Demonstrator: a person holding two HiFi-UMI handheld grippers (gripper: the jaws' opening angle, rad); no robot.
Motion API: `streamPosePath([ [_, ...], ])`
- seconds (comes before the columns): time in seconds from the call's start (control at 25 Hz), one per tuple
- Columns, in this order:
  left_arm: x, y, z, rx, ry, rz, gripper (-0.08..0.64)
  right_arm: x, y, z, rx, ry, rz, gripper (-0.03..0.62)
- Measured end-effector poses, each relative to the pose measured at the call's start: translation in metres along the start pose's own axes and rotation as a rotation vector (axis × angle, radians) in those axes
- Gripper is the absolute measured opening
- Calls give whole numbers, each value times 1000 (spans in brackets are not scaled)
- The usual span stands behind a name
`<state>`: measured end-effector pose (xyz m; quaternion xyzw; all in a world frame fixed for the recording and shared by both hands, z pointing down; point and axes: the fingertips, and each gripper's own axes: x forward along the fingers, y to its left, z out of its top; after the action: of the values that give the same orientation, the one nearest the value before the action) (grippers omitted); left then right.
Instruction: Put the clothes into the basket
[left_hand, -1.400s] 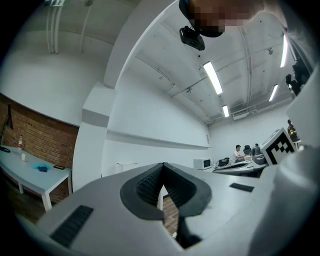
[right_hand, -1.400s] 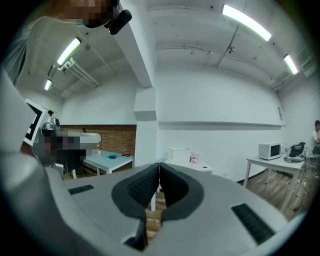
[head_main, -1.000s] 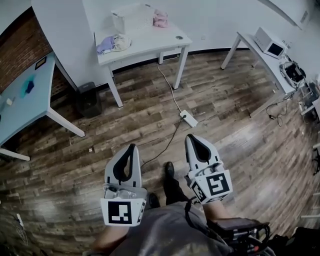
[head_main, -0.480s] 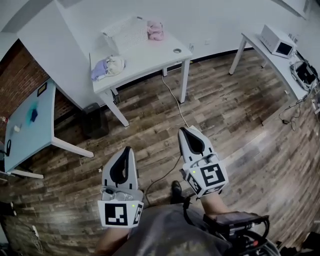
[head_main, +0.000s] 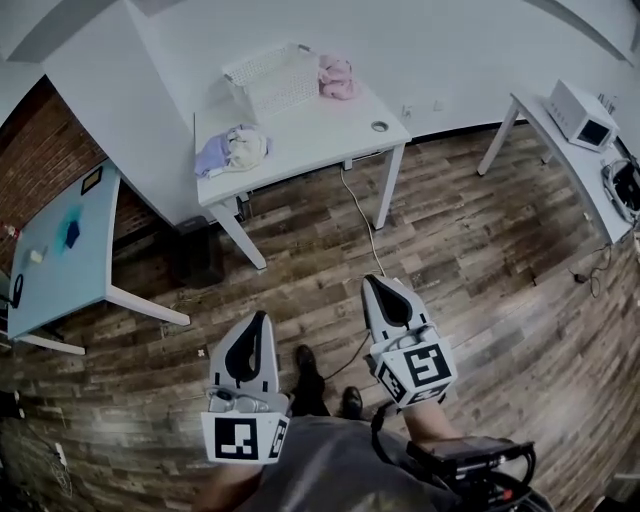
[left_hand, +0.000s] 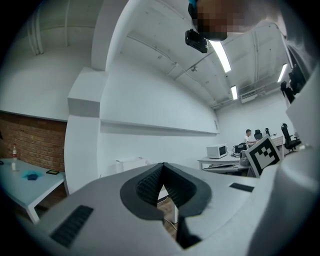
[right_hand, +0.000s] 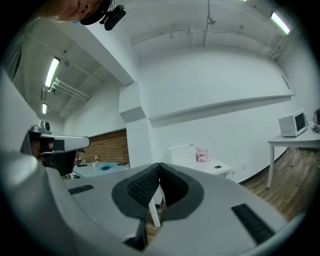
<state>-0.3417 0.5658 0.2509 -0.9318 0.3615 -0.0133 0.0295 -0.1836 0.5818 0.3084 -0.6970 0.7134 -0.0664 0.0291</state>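
The left gripper (head_main: 260, 318) and the right gripper (head_main: 373, 283) hang level over the dark wood-plank floor (head_main: 480, 250). Each has its jaws pressed together on nothing, the ribbed black pads (left_hand: 149, 186) meeting in one seam.

The clothes lie well apart from both grippers, on the white rectangular counter (head_main: 320, 130). A crumpled lavender-and-cream bundle of cloth (head_main: 232, 150) sits near its front left corner. A rumpled pink garment (head_main: 337, 77) lies at the back, just beside the white mesh basket (head_main: 272, 80). Whether the basket holds anything I cannot tell (its latticed walls hide the inside from here).

The step in hand looks like the approach. To do it well, stand square to the counter's front edge and part the jaws before reaching in, not over the cloth. Soft fabric drapes and slips, so bite deep into a raised, bunched fold, not a flat edge; that should carry the whole piece. The basket looks light and stiff, so a garment dragged across its rim could shove or tip it. Lift high enough that trailing cloth clears the rim, then let go above the opening. A thin pale cable (head_main: 360, 212) trails across the planks below the counter and is worth stepping round.
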Motion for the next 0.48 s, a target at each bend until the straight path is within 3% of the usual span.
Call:
streamPosePath([
  [0.2,51,31,-17,-62,1,-29,8,47,-13,-7,-22,31,-21,8],
  [0.48,113,95,-9,-66,-53,-58,8,135,-11,12,-60,24,-19,8],
])
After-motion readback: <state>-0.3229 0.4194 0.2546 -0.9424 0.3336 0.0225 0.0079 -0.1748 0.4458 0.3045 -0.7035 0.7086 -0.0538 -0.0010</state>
